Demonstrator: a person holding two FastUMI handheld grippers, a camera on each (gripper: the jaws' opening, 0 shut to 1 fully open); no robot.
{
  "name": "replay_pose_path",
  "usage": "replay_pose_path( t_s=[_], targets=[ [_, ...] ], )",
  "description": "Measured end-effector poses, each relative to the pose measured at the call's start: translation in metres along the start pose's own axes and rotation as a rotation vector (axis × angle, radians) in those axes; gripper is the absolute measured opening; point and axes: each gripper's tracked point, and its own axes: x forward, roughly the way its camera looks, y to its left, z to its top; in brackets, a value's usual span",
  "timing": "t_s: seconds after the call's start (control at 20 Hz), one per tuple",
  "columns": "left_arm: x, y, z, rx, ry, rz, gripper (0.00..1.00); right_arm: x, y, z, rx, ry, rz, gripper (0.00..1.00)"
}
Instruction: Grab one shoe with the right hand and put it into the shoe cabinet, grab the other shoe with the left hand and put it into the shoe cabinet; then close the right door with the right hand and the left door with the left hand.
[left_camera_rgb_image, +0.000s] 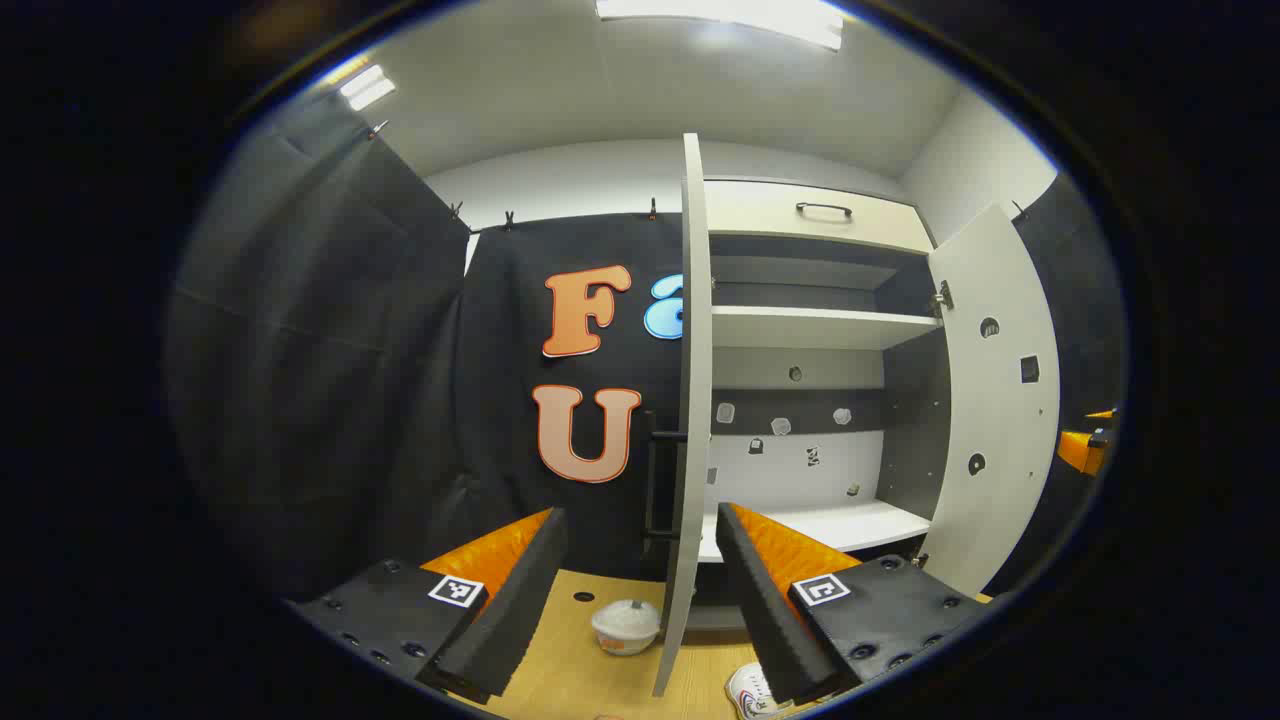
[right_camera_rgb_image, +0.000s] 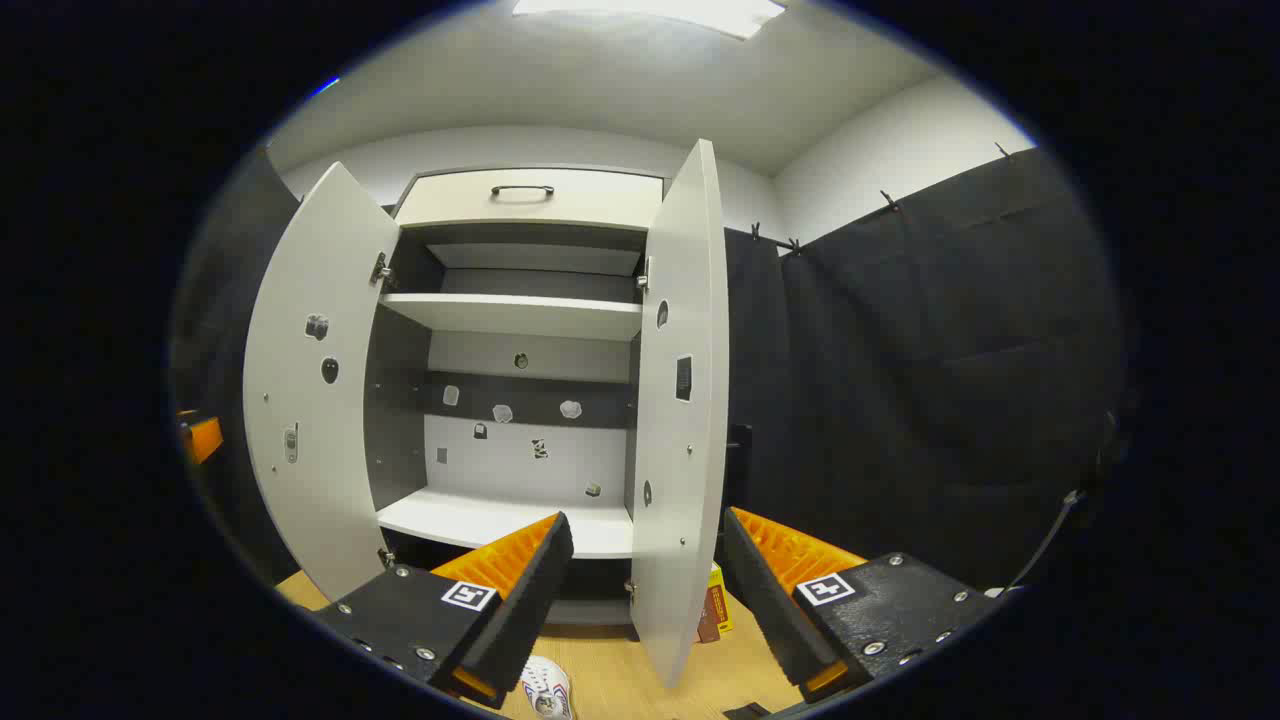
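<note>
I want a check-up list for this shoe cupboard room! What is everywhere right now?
Surface: wooden floor, bare in patches.
Job's things: shoe cabinet with both doors open, left door and right door swung out; shelves hold no shoes. One white shoe lies on the floor before it, also seen at.
Clutter: a white bowl-like tub by the left door's edge; a small box behind the right door.
Tongs: left tongs open, holding nothing; right tongs open, holding nothing.
Cables: nothing seen.
Surroundings: black cloth wall, white ceiling with lights.
</note>
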Motion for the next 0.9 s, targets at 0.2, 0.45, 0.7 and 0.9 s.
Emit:
replay_pose_path(
  t_s=[0.2, 0.45, 0.7, 0.9],
  targets=[
    [0.0, -0.002, 0.003, 0.003, -0.004, -0.01, 0.96, -0.001, 0.0, 0.0, 0.009, -0.005, -0.005, 0.93],
    [-0.001, -0.006, 0.003, 0.009, -0.004, -0.017, 0.96, -0.003, -0.001, -0.002, 0.002, -0.004, -0.006, 0.93],
    [-0.005, -0.012, 0.002, 0.012, 0.0, -0.023, 0.96, -0.001, -0.001, -0.009, -0.004, 0.007, -0.004, 0.93],
    [-0.004, -0.015, -0.003, 0.012, 0.01, -0.023, 0.96, 0.006, 0.007, -0.033, -0.013, 0.038, 0.006, 0.93]
  ],
)
